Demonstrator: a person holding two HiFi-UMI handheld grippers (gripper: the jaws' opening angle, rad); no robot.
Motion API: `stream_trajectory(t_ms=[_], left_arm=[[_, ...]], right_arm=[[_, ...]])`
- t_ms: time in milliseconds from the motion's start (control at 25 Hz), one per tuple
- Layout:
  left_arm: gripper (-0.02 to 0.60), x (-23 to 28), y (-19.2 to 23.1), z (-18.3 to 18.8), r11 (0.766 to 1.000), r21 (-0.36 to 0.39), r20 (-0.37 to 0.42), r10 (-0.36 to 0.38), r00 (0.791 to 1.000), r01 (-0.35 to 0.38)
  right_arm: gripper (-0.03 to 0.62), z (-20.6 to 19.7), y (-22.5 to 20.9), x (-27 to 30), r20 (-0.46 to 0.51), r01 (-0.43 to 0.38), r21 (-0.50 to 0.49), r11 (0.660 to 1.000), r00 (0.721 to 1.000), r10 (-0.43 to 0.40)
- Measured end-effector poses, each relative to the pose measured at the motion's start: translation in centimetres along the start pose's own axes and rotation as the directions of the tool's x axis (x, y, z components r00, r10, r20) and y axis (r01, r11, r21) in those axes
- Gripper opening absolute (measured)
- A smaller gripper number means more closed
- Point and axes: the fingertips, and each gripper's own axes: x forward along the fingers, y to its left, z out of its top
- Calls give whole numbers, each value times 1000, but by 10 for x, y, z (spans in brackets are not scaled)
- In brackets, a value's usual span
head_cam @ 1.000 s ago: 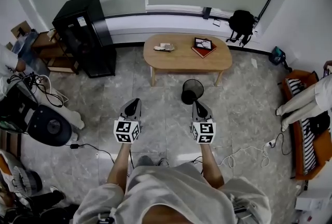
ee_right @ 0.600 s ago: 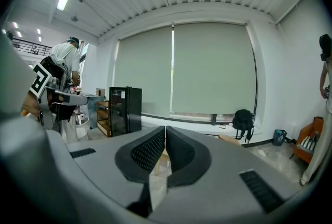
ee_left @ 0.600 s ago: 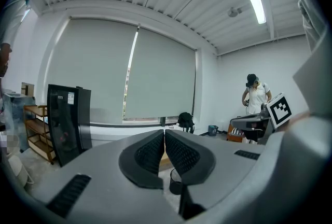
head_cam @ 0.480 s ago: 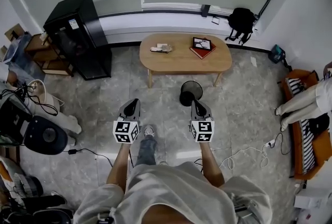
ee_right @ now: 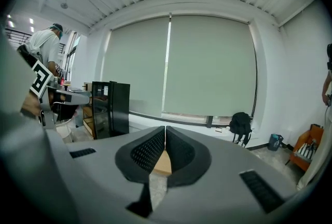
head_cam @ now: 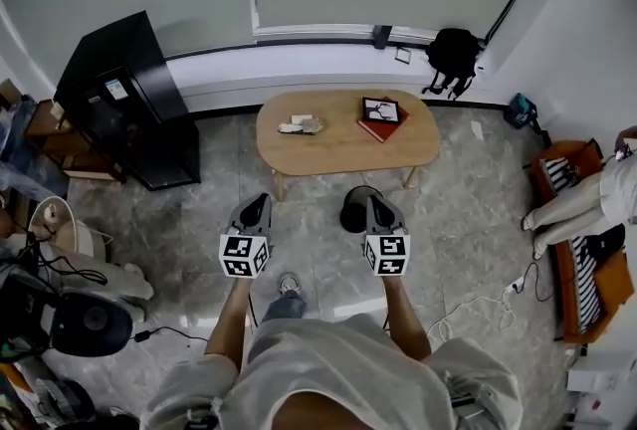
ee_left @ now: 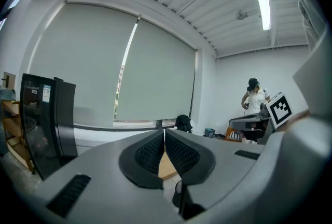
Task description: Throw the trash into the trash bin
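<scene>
The left claw point(head_cam: 256, 205) and right claw point(head_cam: 375, 207) are closed, empty; the trash point(head_cam: 300, 124) lies lengthwise left-right on the far surface point(head_cam: 338, 147); the trash bin point(head_cam: 350, 211) stands upright

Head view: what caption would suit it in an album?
Person facing a wooden coffee table, left gripper and right gripper both shut and empty, black trash bin on the floor.

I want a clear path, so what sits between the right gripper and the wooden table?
The black trash bin stands on the floor there, by the right gripper's tip, short of the wooden table. The head view shows it.
</scene>
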Motion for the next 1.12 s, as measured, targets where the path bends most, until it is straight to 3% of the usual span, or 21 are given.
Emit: stream_trajectory(t_ms=[440,840,1120], left_arm=[[23,100,88,32,999,5,12,-50,999,50],[23,152,107,21,997,-20,-22,-81,996,81],[23,202,134,13,999,-26,-57,-46,997,44]], right_arm=[[31,46,8,125,7,28,-21,999,1000,-28],[31,28,-8,164,-51,51,19,999,997,-50],[31,21,-24,231,-55,14,40,999,998,-12]])
